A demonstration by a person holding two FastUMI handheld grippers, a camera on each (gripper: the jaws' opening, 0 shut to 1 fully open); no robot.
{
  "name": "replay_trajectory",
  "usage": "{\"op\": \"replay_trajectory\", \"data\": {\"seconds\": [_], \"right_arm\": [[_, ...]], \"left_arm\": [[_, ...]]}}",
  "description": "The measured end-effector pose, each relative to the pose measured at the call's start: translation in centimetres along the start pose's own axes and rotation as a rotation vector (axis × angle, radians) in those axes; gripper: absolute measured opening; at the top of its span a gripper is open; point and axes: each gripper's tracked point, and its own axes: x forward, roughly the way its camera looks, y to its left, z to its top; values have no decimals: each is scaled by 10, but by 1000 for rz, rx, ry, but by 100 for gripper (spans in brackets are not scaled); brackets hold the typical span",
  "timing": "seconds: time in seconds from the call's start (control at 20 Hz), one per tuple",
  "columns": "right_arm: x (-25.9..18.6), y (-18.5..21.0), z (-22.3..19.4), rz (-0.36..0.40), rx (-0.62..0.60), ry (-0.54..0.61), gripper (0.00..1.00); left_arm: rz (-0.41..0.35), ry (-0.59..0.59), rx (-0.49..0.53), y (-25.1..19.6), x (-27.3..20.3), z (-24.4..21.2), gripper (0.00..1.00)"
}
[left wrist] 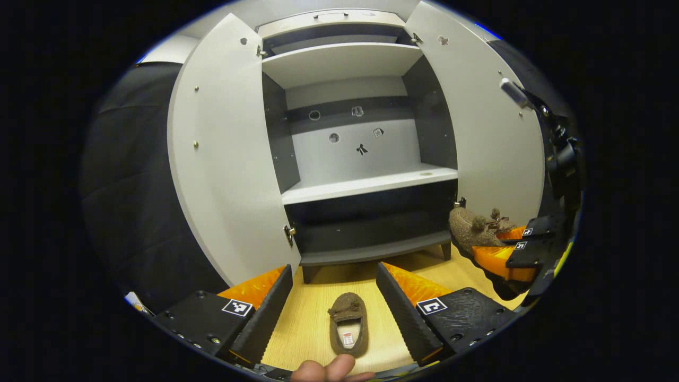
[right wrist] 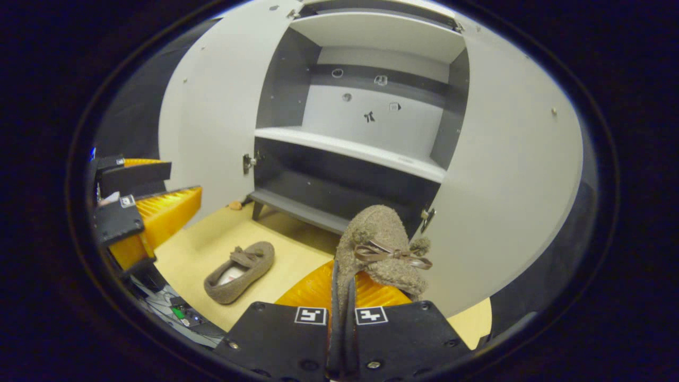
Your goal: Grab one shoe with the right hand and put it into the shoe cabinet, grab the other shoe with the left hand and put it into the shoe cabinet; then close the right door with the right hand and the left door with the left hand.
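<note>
Currently the right gripper (right wrist: 342, 297) is clenched on one brown shoe (right wrist: 379, 246), held aloft before the shoe cabinet (right wrist: 366, 138), both doors open. Left gripper (left wrist: 334, 297) is released, fingers wide apart, with the other shoe (left wrist: 348, 330) on the floor (left wrist: 307, 313) between them.

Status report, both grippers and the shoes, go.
Right gripper shut on one shoe, held up before the open shoe cabinet. Left gripper open, other shoe on the floor between its fingers. Both doors open, nothing blocking.
</note>
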Motion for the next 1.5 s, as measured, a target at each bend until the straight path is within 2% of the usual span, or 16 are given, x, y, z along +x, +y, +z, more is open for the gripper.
{"op": "replay_trajectory", "data": {"seconds": [0.2,0.3,0.45,0.55,0.65,0.75,0.85,0.9,1.05,1.15,1.25,1.3,1.35,1.4,1.5], "right_arm": [[-30,-1,56,-16,99,-85,7],[-27,-6,84,-66,122,-110,7],[3,-13,133,-135,93,-148,7],[34,-17,162,-148,89,-146,7],[65,-29,189,-180,57,-135,6],[101,-39,211,-180,28,-105,7],[134,-47,226,-153,46,-92,7],[154,-57,231,-165,43,-73,7],[212,-80,247,-193,3,-35,7],[239,-82,245,-170,21,13,7],[256,-81,237,-138,55,59,7],[260,-78,235,-121,71,68,7],[261,-73,232,-89,79,75,7],[258,-66,235,-66,83,66,10],[252,-70,236,-77,79,58,54]], "left_arm": [[-62,-46,1,1,8,29,96],[-105,-67,13,6,24,38,96],[-172,-105,24,7,46,47,96],[-211,-139,31,7,58,47,97],[-222,-118,42,9,65,37,96],[-214,-112,36,15,66,33,96],[-184,-116,56,27,68,29,96],[-159,-109,65,35,70,26,96],[-96,-53,7,58,77,14,96],[-44,-18,-2,74,82,14,97],[-31,-33,-34,77,83,21,100],[-37,-35,-44,74,82,23,94],[-33,-42,-38,75,82,25,94],[-35,-48,-25,74,82,26,96],[-46,-52,-7,70,85,25,96]]}}
